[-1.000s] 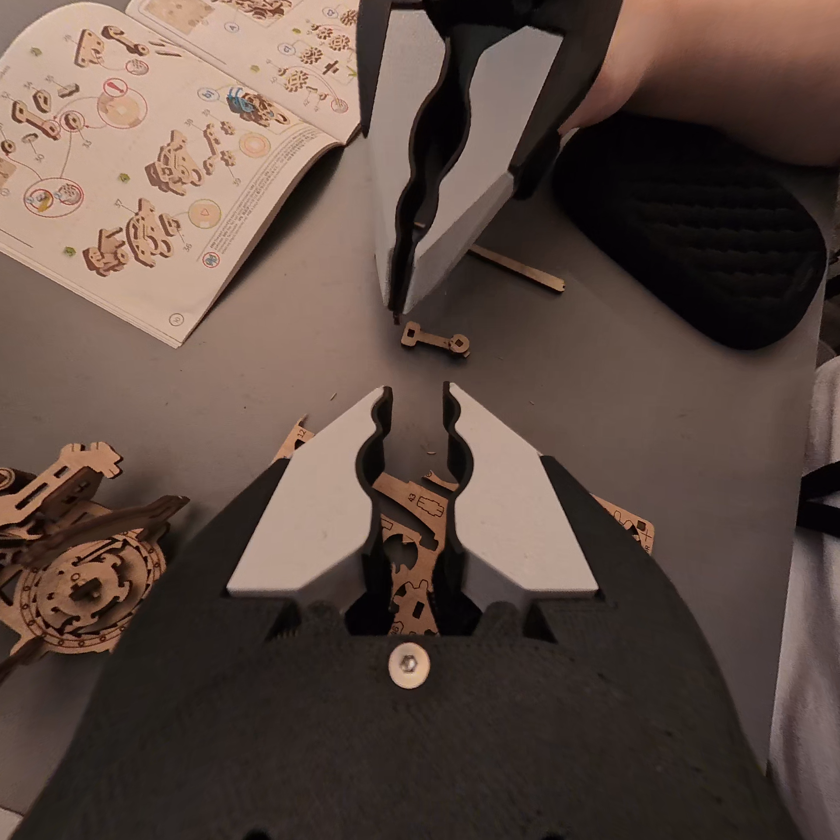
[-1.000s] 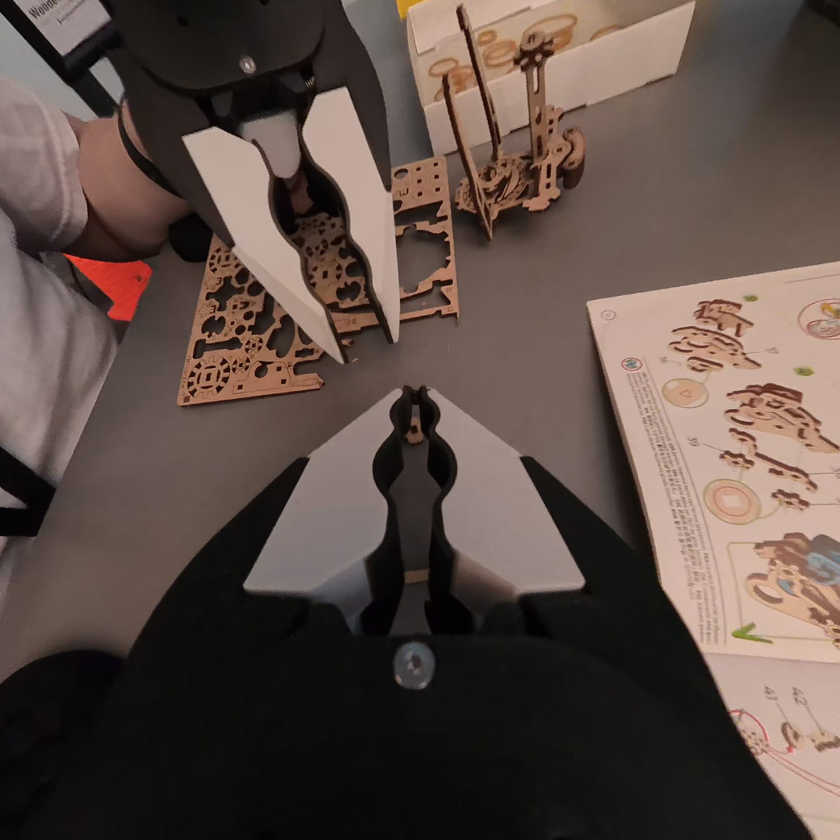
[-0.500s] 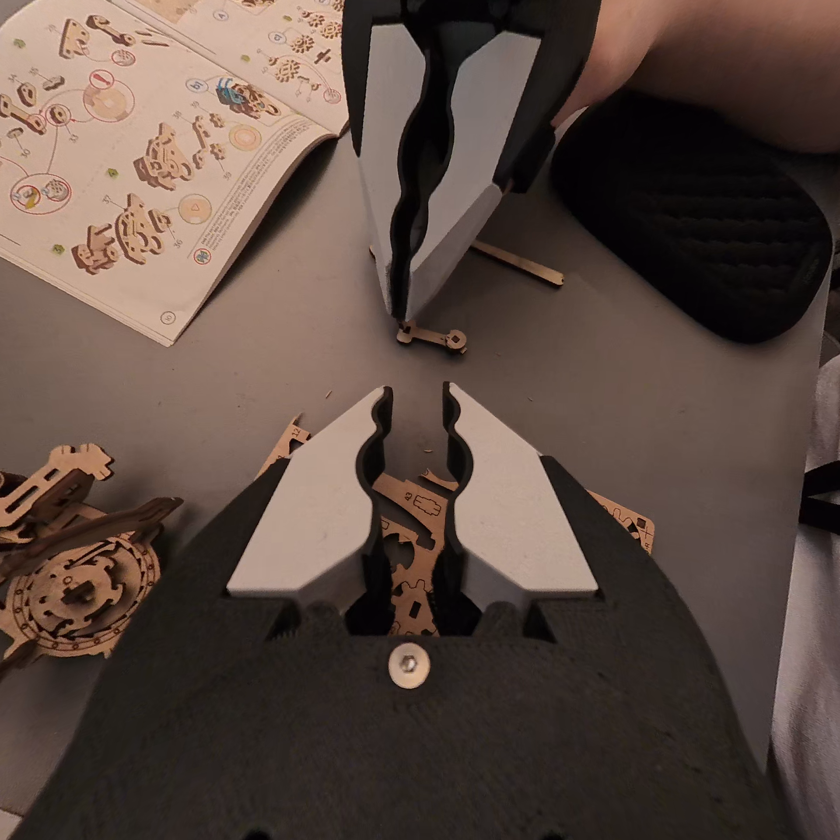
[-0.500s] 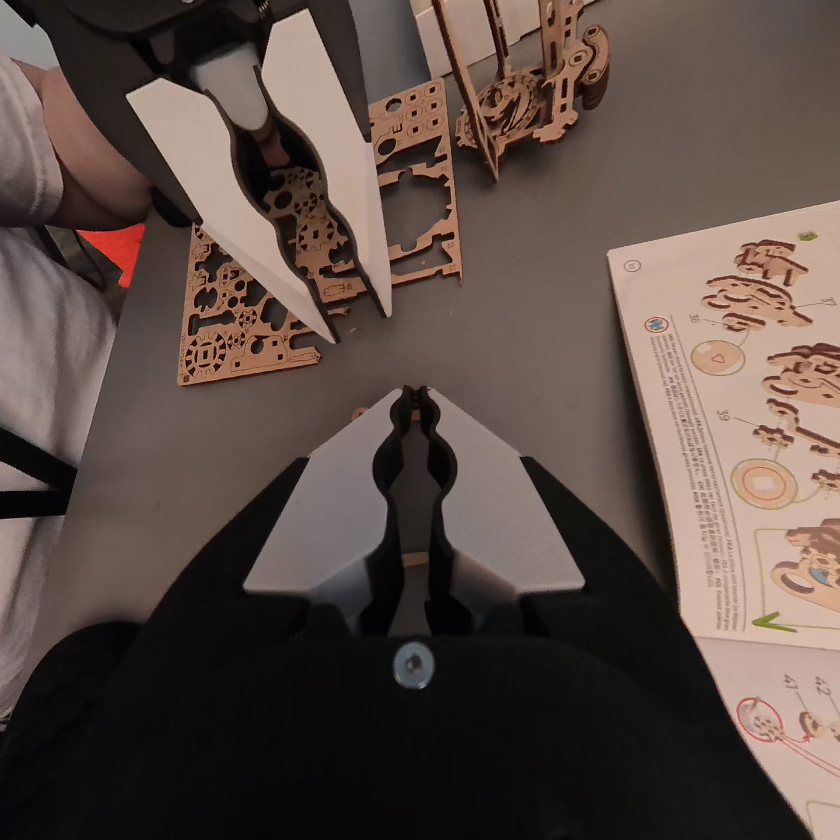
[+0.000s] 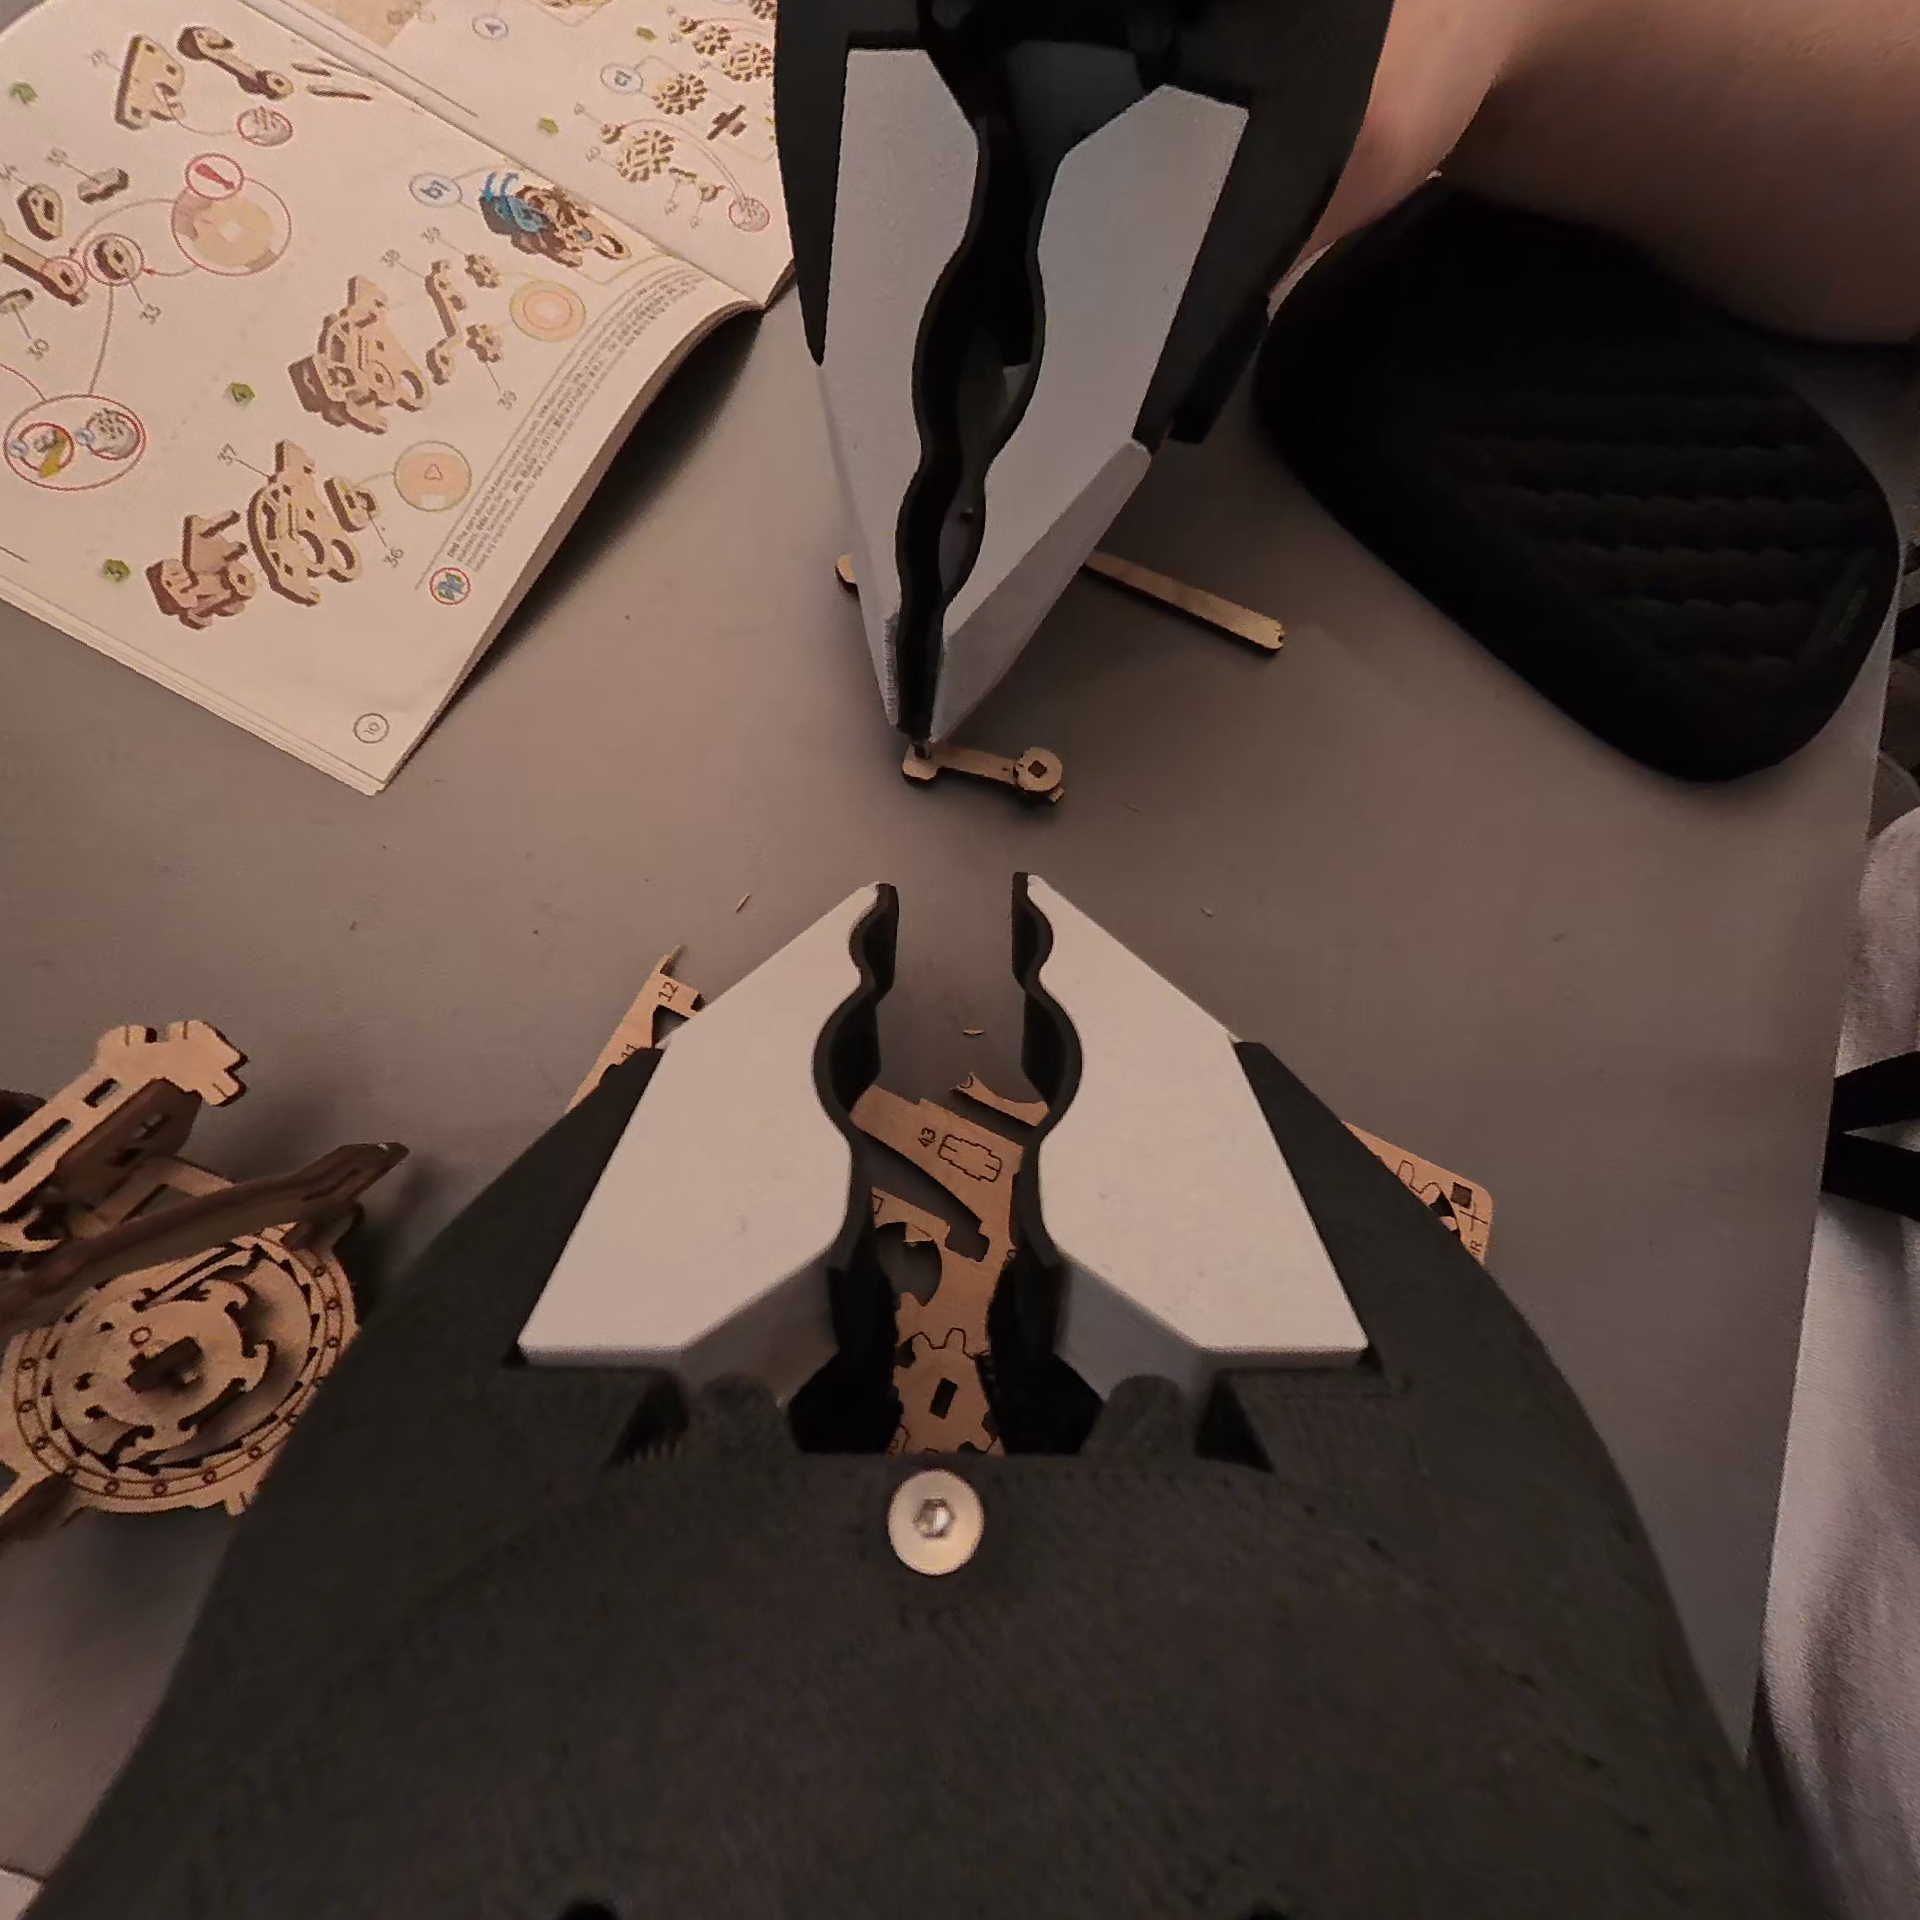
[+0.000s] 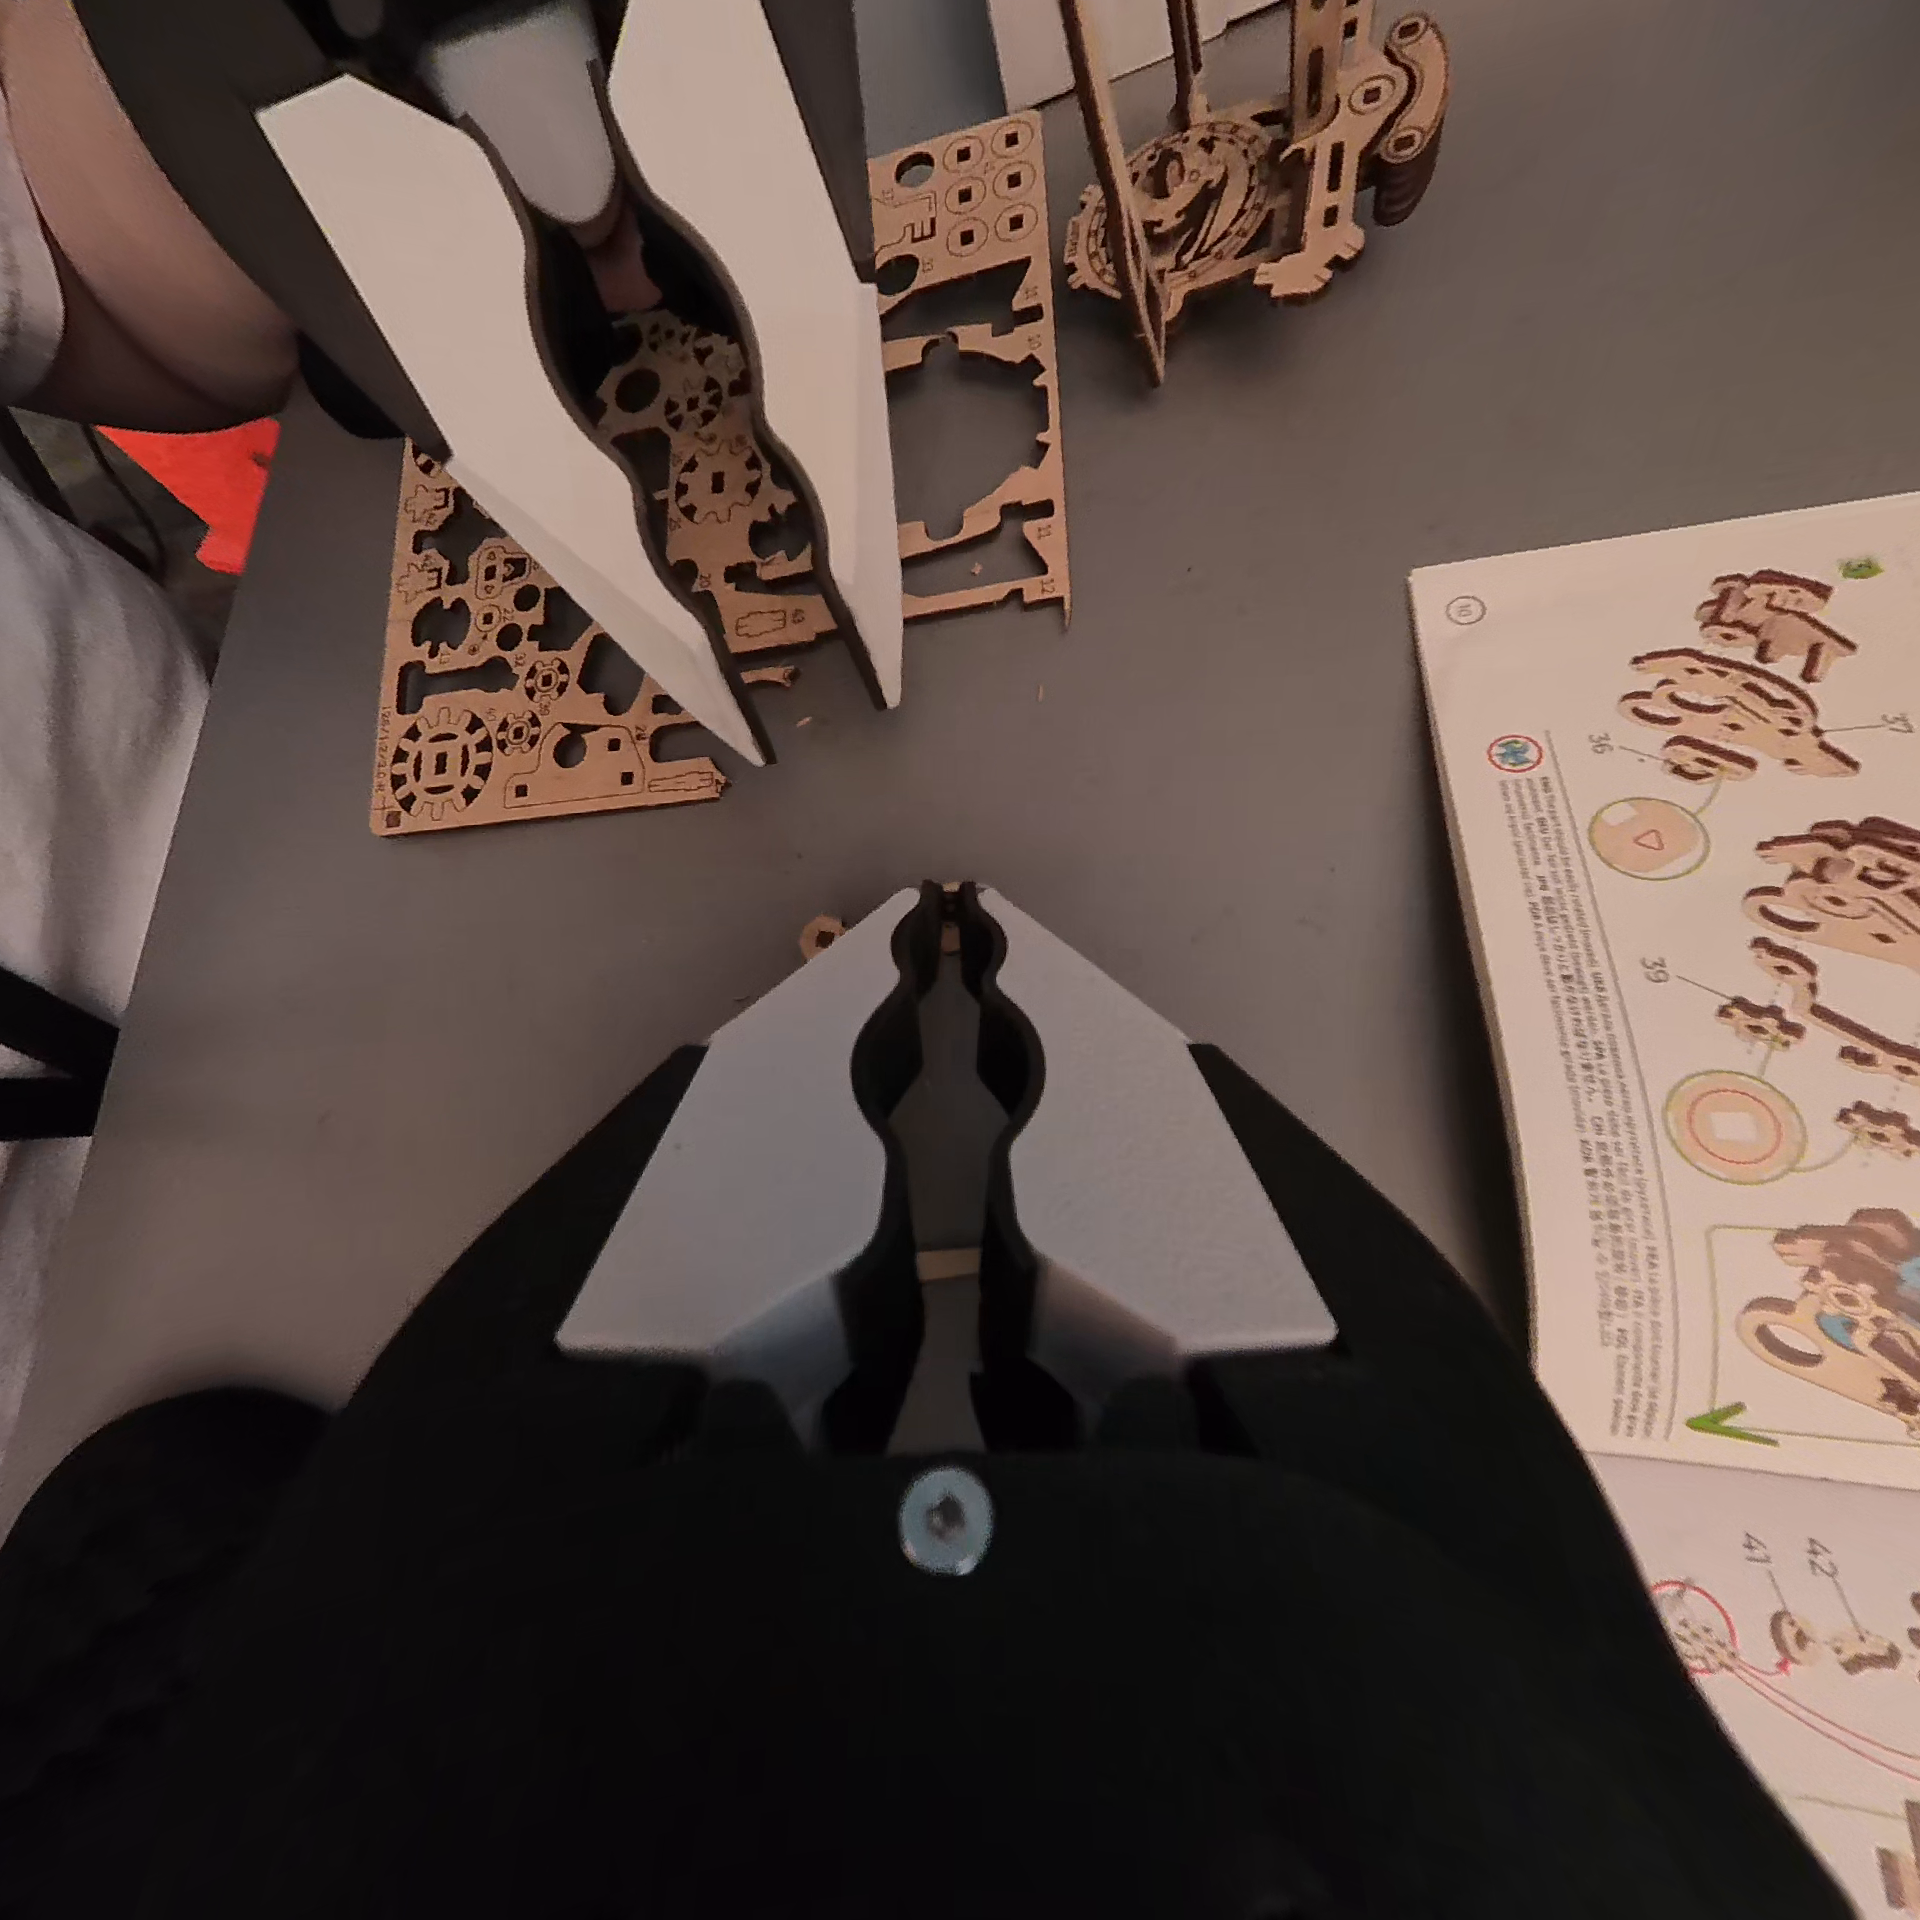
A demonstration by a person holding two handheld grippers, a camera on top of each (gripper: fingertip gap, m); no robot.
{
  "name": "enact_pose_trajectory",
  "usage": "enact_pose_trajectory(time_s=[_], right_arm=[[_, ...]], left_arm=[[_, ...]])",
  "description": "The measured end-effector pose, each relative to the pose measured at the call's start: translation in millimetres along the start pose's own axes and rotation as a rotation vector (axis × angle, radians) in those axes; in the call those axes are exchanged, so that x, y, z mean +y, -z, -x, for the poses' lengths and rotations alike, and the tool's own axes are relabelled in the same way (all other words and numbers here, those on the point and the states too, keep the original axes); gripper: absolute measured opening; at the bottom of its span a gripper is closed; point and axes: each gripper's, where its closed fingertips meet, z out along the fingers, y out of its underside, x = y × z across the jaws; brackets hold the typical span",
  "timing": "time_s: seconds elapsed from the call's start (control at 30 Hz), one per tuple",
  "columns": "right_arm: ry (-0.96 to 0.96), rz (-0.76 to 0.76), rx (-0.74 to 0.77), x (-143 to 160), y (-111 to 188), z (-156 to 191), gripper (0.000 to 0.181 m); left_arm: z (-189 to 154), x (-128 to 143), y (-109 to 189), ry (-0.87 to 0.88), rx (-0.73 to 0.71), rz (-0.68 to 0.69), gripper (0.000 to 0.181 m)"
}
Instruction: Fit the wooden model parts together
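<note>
2 grippers meet: right gripper (image 5: pixel 914 727) fingers pinch small wooden lever (image 5: pixel 987 769) beside booklet (image 5: pixel 312 343); left gripper (image 5: pixel 954 904) gapes empty.

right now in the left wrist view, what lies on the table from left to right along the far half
Instruction booklet → right gripper, tips shut on one end of the small wooden lever piece → thin wooden strip → black padded rest under the person's forearm.
</note>
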Motion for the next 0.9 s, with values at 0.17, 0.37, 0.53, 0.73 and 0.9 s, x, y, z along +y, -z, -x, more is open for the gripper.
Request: enact_pose_trajectory(time_s=[0.17,0.37,0.53,0.73,0.9], right_arm=[[-0.009,-0.004,-0.016,0.3,-0.2,1.2,0.001],[0.001,0.000,-0.007,0.7,0.4,1.4,0.001],[0.007,-0.002,0.004,0.7,0.6,1.0,0.001],[0.011,-0.005,0.012,0.6,0.5,1.0,0.001],[0.004,-0.013,0.014,0.7,0.6,1.0,0.001]], left_arm=[[-0.7,0.3,-0.4,-0.001,0.002,0.002,0.020],[-0.5,0.9,-1.0,0.003,0.007,0.003,0.020],[-1.2,0.7,-1.2,-0.002,0.005,0.004,0.020],[-0.9,1.3,-1.9,0.002,0.008,0.006,0.020],[-0.4,2.6,-2.5,0.005,0.010,0.011,0.020]])
